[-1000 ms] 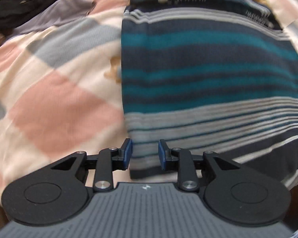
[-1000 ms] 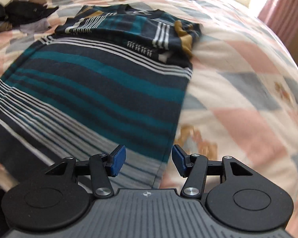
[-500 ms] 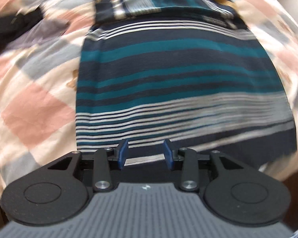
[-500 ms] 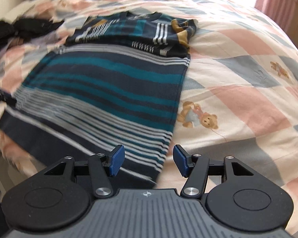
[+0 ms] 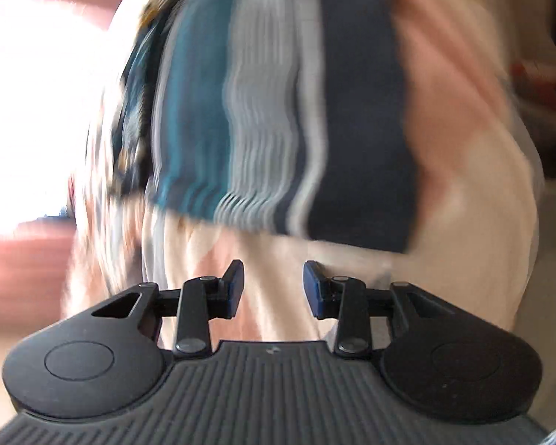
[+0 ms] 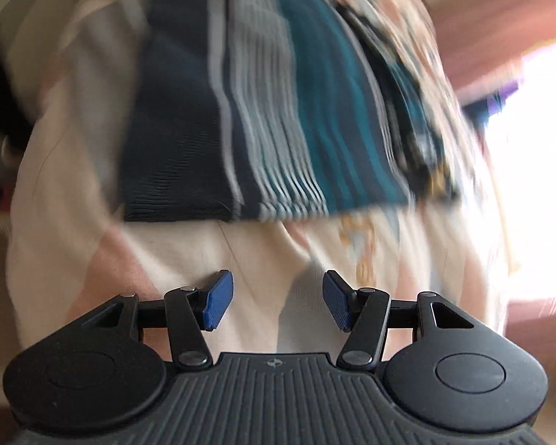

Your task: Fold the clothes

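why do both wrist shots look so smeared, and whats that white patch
Left wrist view: the striped shirt and bedspread streak with motion blur, while the left gripper stays sharp; the white patch is blown-out backlight. Right wrist view: same smear on the shirt, sharp right gripper, glare at the right edge.

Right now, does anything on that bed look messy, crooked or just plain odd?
Nothing looks damaged or spilled. The striped shirt lies on the checked bedspread, its near edge slightly slanted. Both pictures are heavily smeared by motion, so fine detail is lost. The left claw and right claw are open and hold nothing.
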### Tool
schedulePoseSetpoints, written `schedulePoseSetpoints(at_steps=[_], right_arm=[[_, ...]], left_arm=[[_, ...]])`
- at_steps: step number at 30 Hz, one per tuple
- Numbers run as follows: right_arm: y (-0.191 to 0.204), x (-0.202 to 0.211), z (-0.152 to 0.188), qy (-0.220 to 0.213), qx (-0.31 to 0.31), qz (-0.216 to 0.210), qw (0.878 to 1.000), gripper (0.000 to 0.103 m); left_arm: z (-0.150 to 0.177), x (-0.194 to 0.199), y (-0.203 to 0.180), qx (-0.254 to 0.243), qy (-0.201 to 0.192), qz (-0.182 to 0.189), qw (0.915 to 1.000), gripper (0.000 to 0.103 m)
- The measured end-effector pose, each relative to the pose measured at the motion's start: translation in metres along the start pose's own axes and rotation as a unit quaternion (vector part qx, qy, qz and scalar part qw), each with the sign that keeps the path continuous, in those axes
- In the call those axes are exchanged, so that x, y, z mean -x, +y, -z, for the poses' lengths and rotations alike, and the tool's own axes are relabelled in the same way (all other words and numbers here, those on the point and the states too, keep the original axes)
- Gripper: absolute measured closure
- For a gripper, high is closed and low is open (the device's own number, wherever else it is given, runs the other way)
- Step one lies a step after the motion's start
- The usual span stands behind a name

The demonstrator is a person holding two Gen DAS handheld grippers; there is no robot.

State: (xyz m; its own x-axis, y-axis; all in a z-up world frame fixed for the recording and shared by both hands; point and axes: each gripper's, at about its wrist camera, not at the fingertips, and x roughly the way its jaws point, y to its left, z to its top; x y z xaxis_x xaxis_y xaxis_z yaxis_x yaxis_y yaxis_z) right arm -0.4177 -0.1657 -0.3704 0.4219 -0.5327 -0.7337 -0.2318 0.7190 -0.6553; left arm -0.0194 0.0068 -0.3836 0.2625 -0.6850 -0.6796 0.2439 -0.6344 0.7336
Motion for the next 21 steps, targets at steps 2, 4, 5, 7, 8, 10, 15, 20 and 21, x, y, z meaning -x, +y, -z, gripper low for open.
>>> schedulePoseSetpoints(at_steps=[2, 4, 5, 7, 8, 10, 15, 20, 21], right_arm=[[0.01, 0.0, 0.004, -0.031, 0.059, 0.013, 0.998, 0.047], [0.017, 0.0, 0.006, -0.062, 0.112, 0.022, 0.992, 0.047], [0.021, 0.0, 0.008, -0.078, 0.135, 0.028, 0.987, 0.047], [0.026, -0.001, 0.01, -0.108, 0.174, 0.04, 0.978, 0.047], [0.027, -0.003, 0.01, -0.118, 0.188, 0.045, 0.974, 0.047], [0.026, -0.008, 0.007, -0.128, 0.201, 0.045, 0.97, 0.047], [0.018, -0.018, 0.001, -0.133, 0.199, 0.024, 0.971, 0.048], [0.008, -0.016, -0.014, -0.112, 0.184, -0.028, 0.976, 0.068], [0.002, -0.015, -0.019, -0.1, 0.172, -0.055, 0.978, 0.08]], left_arm=[[0.001, -0.002, -0.014, -0.039, -0.026, -0.026, 0.9986, 0.071], [0.001, -0.003, -0.02, -0.057, -0.047, -0.046, 0.9962, 0.071], [0.001, -0.005, -0.021, -0.061, -0.056, -0.053, 0.9952, 0.07], [0.002, -0.009, -0.024, -0.079, -0.071, -0.064, 0.9922, 0.069], [0.002, -0.01, -0.025, -0.089, -0.08, -0.068, 0.9905, 0.069], [0.005, -0.015, -0.024, -0.101, -0.096, -0.07, 0.9878, 0.068], [0.007, -0.024, -0.012, -0.109, -0.123, -0.058, 0.9847, 0.06], [0.007, -0.032, 0.003, -0.103, -0.14, -0.02, 0.9845, 0.072], [0.007, -0.033, 0.005, -0.103, -0.14, -0.008, 0.9848, 0.091]])
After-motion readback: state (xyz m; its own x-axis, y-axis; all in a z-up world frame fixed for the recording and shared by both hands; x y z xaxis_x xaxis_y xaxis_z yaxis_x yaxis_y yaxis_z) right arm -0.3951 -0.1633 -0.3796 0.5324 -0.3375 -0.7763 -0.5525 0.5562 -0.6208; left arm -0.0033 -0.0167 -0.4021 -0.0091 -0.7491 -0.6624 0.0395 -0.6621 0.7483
